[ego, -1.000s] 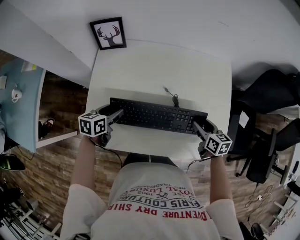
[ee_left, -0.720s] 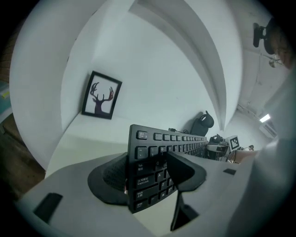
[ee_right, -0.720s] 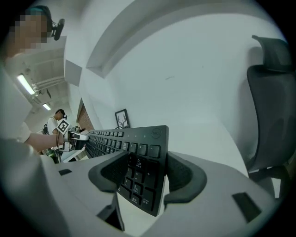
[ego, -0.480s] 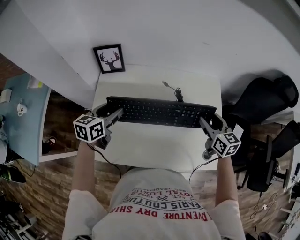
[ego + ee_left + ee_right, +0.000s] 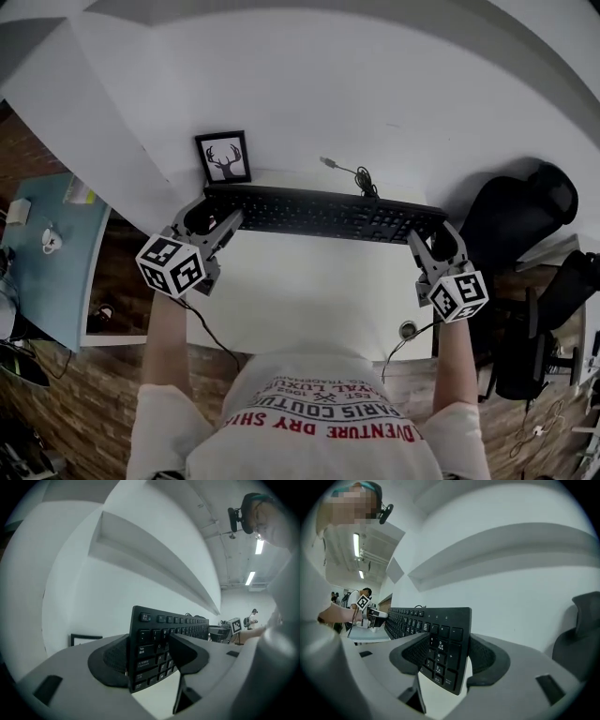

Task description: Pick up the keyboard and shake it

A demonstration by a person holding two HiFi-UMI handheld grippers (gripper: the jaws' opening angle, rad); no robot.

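A person holds a black keyboard (image 5: 323,214) in the air by its two short ends, apparently clear of the white counter (image 5: 309,300) and close to the pale wall behind it. The left tool (image 5: 150,654) is clamped on the end with the Escape and Tab keys, one pad on the key face and the other on the underside. The right tool (image 5: 447,660) grips the number-pad end in the same way. Both sets of jaws stand fairly wide apart, because the board's depth fills the gap between them. Taking the board at its two far ends likely keeps a long, flat thing level and stops it from twisting when it is shaken, and the pads reach well in over the keys for a secure hold. With the keyboard up, the pick-up looks done and the shaking is what remains. Its cable (image 5: 349,172) trails from the rear edge with its end apparently loose, so it may swing or catch during a shake. A framed deer picture (image 5: 224,157) leans against the wall just beside the left end, the likeliest thing to be knocked. A black office chair (image 5: 514,211) stands off the right side of the counter, near the right tool, and a light-blue desk (image 5: 52,281) sits well apart to the left.
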